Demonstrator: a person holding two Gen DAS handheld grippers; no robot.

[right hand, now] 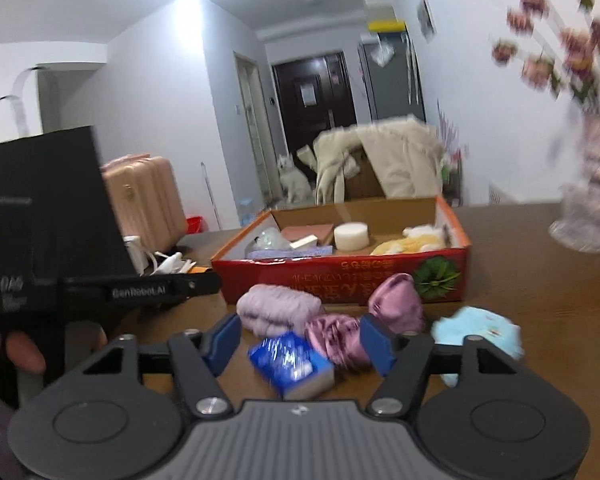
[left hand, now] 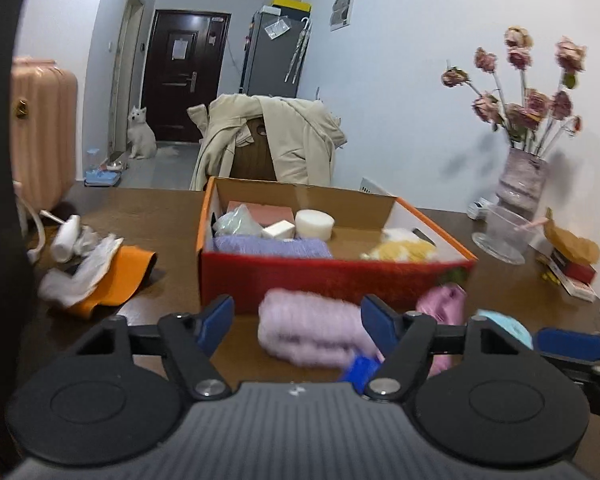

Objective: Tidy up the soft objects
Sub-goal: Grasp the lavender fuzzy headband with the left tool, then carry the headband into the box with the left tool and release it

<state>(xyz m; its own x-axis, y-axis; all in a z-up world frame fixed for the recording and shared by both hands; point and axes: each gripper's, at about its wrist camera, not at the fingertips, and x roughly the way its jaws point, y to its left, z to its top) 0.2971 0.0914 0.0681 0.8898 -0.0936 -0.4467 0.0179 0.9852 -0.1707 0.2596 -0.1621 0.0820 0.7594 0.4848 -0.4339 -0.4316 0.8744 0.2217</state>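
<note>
An open red cardboard box (left hand: 324,276) (right hand: 340,276) stands on the brown table and holds a white sponge (left hand: 314,224), a purple cloth (left hand: 272,246), a yellow plush (left hand: 404,248) and several other soft items. In front of it lie a folded lilac towel (left hand: 308,328) (right hand: 278,308), a pink satin pouch (right hand: 396,300), a crumpled pink cloth (right hand: 336,338), a blue tissue pack (right hand: 292,364) and a light blue cloth (right hand: 480,332). My left gripper (left hand: 298,320) is open, with the lilac towel between its fingers. My right gripper (right hand: 300,340) is open above the tissue pack and pink cloth.
White rags and an orange cloth (left hand: 100,276) lie at the table's left. A vase of dried roses (left hand: 522,184) and a glass dish (left hand: 504,236) stand at the right by the wall. A chair with a beige coat (left hand: 272,140) is behind the table.
</note>
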